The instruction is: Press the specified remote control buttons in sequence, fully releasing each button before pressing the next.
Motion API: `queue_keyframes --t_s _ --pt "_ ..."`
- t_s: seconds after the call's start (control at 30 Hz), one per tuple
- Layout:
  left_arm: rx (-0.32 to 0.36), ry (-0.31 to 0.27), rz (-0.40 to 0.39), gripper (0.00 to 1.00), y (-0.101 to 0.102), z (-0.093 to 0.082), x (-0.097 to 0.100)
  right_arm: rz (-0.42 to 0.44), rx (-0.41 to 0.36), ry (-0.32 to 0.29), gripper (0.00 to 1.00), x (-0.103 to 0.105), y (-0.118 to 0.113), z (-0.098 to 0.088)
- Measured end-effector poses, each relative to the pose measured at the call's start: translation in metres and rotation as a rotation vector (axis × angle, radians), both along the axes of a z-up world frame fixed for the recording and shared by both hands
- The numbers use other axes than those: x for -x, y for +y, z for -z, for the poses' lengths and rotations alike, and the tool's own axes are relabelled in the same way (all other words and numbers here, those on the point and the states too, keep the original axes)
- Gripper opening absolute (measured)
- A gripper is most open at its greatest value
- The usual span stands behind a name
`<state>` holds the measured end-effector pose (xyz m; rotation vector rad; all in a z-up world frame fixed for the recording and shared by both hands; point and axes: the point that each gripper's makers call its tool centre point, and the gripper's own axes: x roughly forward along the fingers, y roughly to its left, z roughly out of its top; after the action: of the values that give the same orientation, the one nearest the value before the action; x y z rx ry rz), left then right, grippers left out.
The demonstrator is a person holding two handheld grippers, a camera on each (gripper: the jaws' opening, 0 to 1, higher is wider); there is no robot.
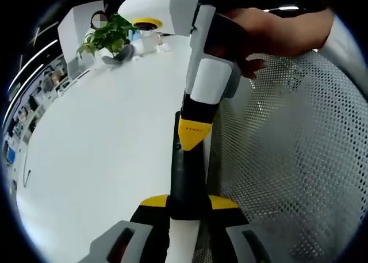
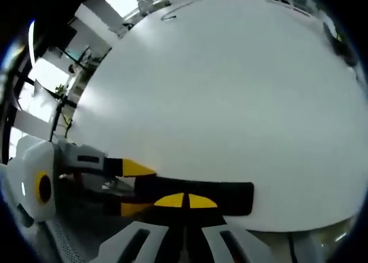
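A long black remote control (image 1: 187, 171) is held level over the edge of the white table (image 1: 103, 148), and my left gripper (image 1: 188, 202) is shut on its near end, a yellow tip on each side. From above, held by a hand (image 1: 276, 27), my right gripper (image 1: 192, 135) comes down shut, its yellow tips resting on the remote's top face. In the right gripper view the remote (image 2: 230, 197) lies crosswise. My right gripper's (image 2: 186, 201) closed tips sit on its middle, hiding the buttons there. The left gripper (image 2: 137, 188) clamps the remote's left end.
A potted green plant (image 1: 109, 38) and small objects stand at the table's far end. A white mesh chair back (image 1: 299, 148) is close on the right of the left gripper view. Windows and office furniture (image 2: 63, 73) lie beyond the table.
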<state>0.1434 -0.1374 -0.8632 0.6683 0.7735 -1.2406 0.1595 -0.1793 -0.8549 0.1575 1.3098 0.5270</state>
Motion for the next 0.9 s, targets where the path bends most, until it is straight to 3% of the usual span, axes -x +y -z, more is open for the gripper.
queue_keyframes --t_s 0.47,0.57,0.9 --pt "-0.013 0.014 -0.033 0.24 -0.001 0.0 -0.002 -0.031 -0.014 -0.018 0.0 0.002 0.001 -0.002" --pt "-0.013 0.017 -0.04 0.24 -0.001 0.0 -0.002 -0.057 -0.006 0.027 0.0 0.011 0.002 0.0" --pt "-0.018 0.02 -0.053 0.24 -0.002 0.0 -0.002 -0.083 -0.005 0.032 0.0 0.014 -0.002 0.002"
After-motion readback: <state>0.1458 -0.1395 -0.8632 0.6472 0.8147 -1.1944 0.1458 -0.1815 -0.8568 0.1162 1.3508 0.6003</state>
